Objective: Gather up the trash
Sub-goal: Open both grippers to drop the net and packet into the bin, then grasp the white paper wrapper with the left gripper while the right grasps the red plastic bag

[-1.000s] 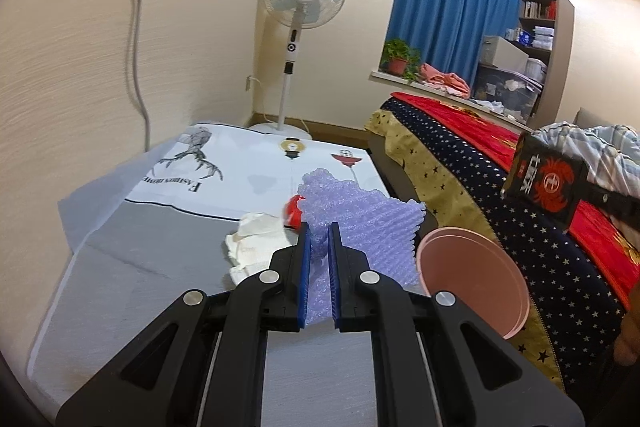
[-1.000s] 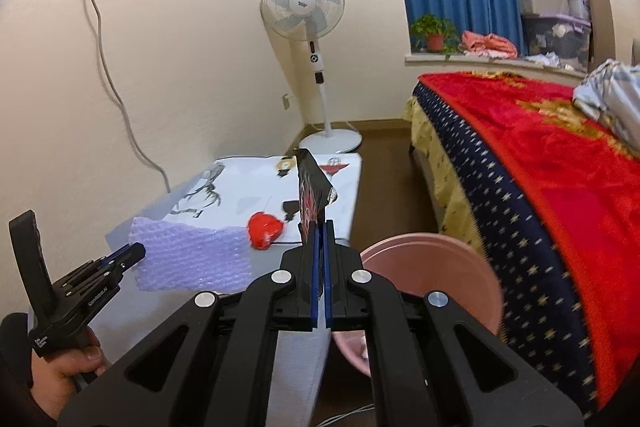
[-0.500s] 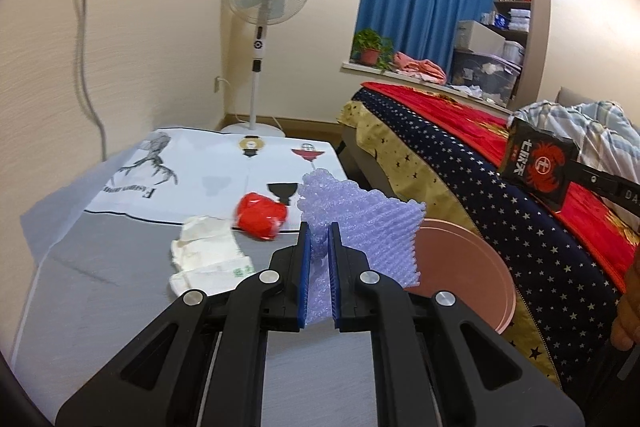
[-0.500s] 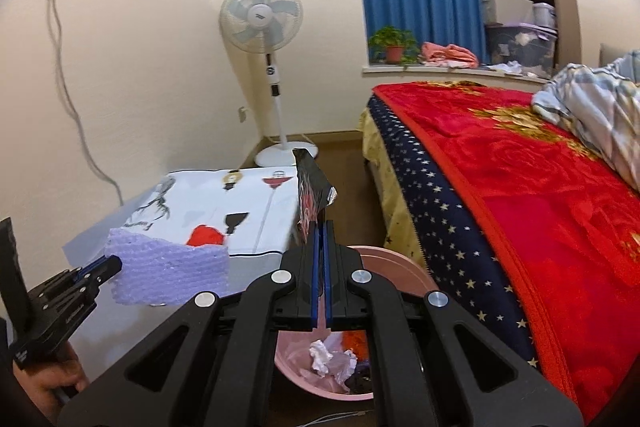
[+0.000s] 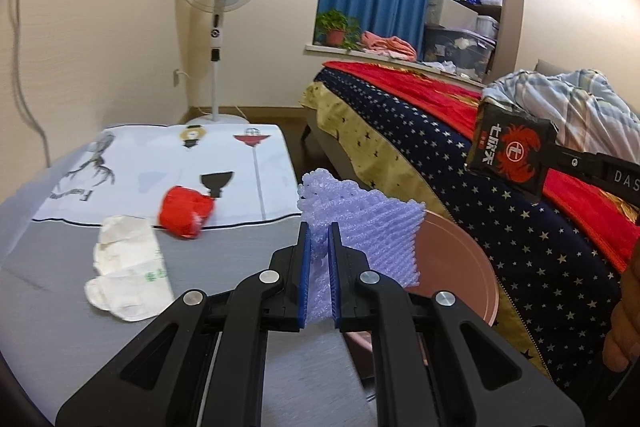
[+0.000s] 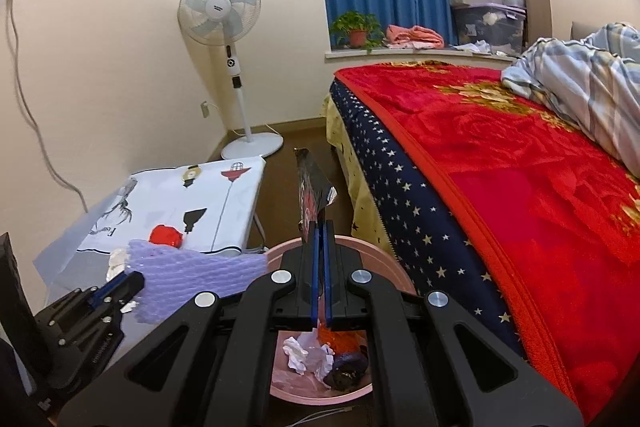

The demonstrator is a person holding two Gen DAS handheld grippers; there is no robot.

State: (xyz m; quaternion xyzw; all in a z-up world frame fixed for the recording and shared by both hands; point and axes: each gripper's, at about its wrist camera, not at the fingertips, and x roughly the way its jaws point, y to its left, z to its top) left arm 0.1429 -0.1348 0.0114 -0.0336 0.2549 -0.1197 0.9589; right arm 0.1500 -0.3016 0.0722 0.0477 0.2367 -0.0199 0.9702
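Observation:
My left gripper (image 5: 319, 227) is shut on a lilac foam net sleeve (image 5: 372, 227), held over the table's right edge beside the pink bin (image 5: 460, 263). In the right wrist view that sleeve (image 6: 192, 271) and the left gripper (image 6: 132, 279) show at lower left. My right gripper (image 6: 321, 225) is shut on a black and red snack wrapper (image 6: 310, 187), held above the pink bin (image 6: 384, 259), which holds crumpled paper and other trash. The left wrist view shows the wrapper (image 5: 508, 155) at right. A red crumpled wrapper (image 5: 185, 211) and a white crumpled bag (image 5: 128, 267) lie on the table.
The low table (image 5: 60, 307) carries a white printed cloth (image 5: 168, 167). A bed with a red blanket (image 6: 520, 187) stands right of the bin. A standing fan (image 6: 224, 27) is at the far wall, and a cable hangs down the left wall. A hand (image 5: 624, 315) shows at the right edge.
Both grippers have moved right and a little down toward the pink bin. The bin's inside has come into the right wrist view. Both grips hold as before.

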